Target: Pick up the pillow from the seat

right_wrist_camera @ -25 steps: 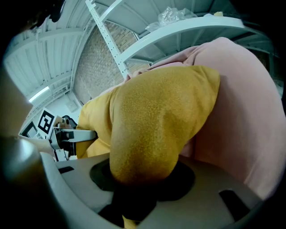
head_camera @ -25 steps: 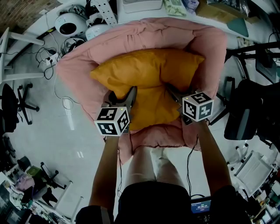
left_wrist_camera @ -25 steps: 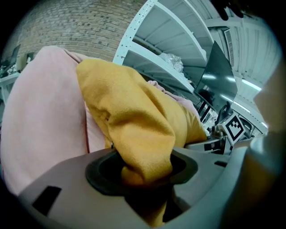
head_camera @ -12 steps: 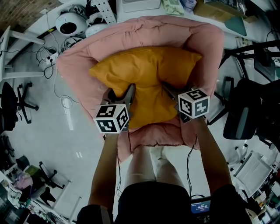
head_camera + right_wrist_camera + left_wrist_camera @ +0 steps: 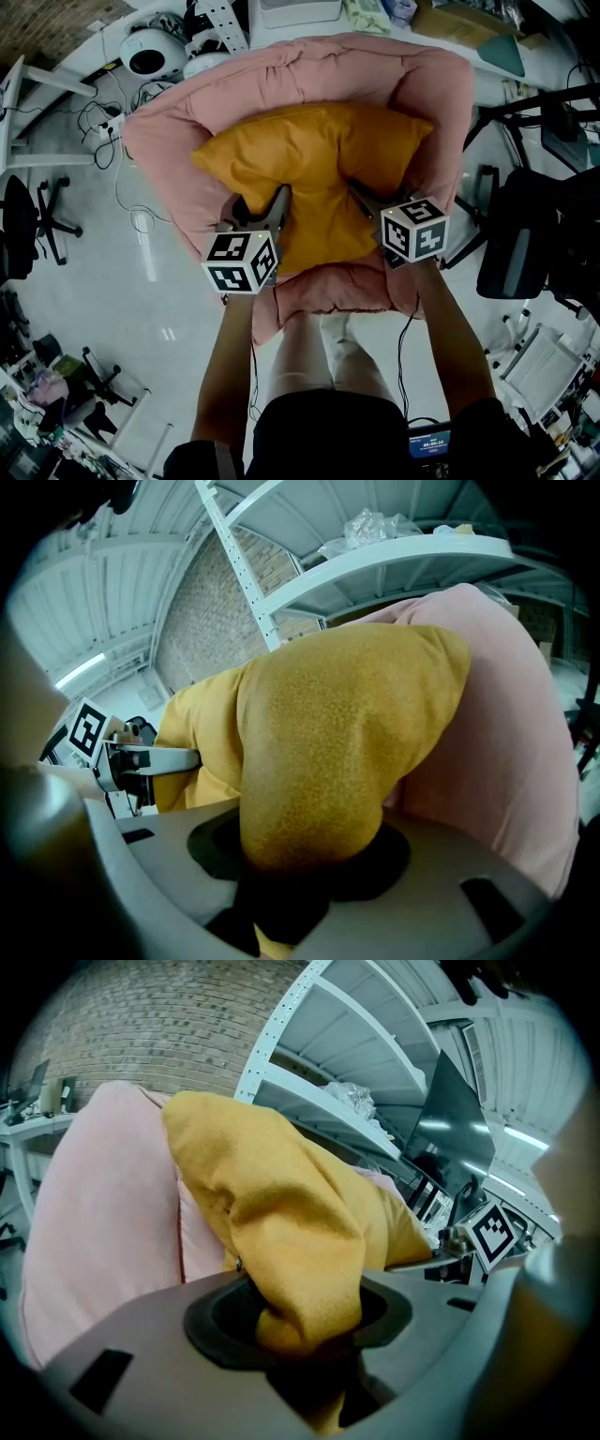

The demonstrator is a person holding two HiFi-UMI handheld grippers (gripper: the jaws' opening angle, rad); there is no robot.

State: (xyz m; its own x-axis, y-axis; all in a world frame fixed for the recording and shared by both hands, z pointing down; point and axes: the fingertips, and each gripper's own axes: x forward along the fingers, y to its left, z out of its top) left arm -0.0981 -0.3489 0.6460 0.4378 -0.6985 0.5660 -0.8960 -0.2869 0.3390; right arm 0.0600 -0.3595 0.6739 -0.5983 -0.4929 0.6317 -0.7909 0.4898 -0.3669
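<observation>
The orange pillow lies in the pink padded seat, its far side propped against the backrest. My left gripper is at the pillow's near left edge, shut on a bunched fold of orange fabric that fills the gap between the jaws. At the near right edge my right gripper pinches another fold, its jaws closing on the fabric. The pink seat shows behind the pillow in both gripper views.
White shelving and a white table with boxes stand behind the seat. A round white device and cables lie on the floor at left. Black office chairs stand at both sides. The person's legs are against the seat's front.
Both grippers have shifted slightly to the left while gripping the pillow's near edge. The pillow has barely moved on the seat.
</observation>
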